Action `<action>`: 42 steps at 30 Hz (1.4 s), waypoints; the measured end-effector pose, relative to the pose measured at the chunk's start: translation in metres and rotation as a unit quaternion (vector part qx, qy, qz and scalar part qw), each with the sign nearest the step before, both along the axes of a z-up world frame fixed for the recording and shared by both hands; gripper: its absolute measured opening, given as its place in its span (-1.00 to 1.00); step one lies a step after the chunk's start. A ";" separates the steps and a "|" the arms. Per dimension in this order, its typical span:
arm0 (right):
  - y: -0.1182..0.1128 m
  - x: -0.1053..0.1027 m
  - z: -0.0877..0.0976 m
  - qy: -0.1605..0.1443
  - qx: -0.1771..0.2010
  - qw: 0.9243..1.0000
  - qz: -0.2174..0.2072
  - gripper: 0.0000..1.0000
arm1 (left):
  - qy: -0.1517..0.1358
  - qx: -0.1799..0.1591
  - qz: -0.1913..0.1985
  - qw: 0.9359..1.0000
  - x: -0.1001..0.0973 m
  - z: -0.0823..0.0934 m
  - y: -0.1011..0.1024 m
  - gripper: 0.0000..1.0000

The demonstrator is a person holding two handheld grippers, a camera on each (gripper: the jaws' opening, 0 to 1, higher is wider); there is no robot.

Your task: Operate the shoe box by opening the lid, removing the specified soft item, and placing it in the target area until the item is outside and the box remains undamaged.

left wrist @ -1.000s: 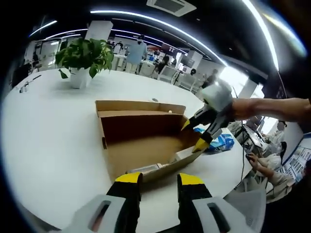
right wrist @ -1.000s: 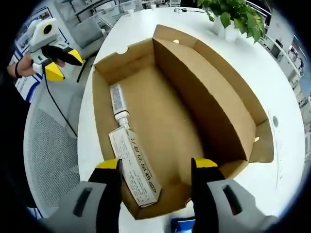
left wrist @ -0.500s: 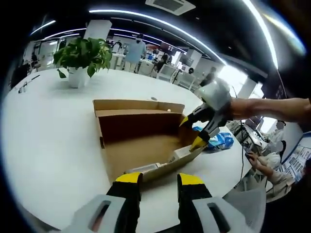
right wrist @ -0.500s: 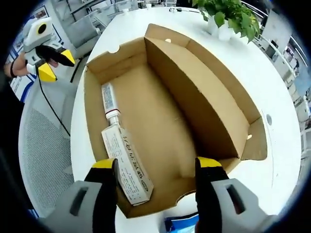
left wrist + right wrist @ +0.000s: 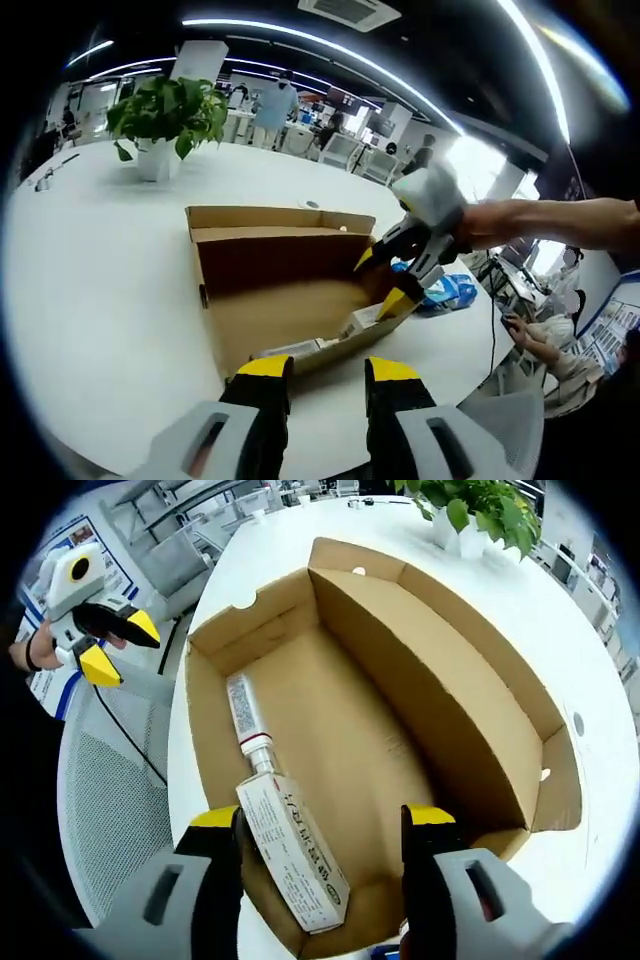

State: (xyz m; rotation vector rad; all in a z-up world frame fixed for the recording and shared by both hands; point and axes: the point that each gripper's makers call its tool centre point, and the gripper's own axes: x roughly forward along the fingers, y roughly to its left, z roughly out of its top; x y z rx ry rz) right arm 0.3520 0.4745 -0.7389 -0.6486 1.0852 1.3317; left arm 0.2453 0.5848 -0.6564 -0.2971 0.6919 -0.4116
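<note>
Right gripper (image 5: 322,825), jaws apart, hovers inside open box (image 5: 470,680) rim; left gripper (image 5: 328,372) parted.

A round white worktop (image 5: 90,290) carries a potted plant (image 5: 165,115) at its far edge. Long strip lights (image 5: 330,45) curve across a dark ceiling (with a vent (image 5: 348,12) set in it). A grey mesh chair (image 5: 105,810) stands beside the worktop.

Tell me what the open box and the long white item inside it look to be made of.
The shoe box looks like plain brown corrugated cardboard, matte, with raw cut edges and folded flaps. The white carton seems thin printed paperboard with crisp folds; the tube beyond it, white with a white cap, is probably plastic or laminate.
</note>
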 end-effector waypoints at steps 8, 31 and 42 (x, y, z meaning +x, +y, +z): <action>0.004 0.007 0.001 -0.028 -0.004 0.999 0.017 0.36 | -0.001 0.000 -0.006 1.000 0.002 0.002 -0.004 -0.43; 0.009 0.005 -0.010 -0.088 -0.038 0.991 0.094 0.26 | 0.004 -0.003 -0.008 1.000 -0.003 -0.002 -0.006 -0.43; -0.015 0.000 -0.034 -0.093 -0.093 0.987 0.094 -0.26 | 0.002 -0.003 0.000 1.000 -0.004 -0.002 0.000 -0.43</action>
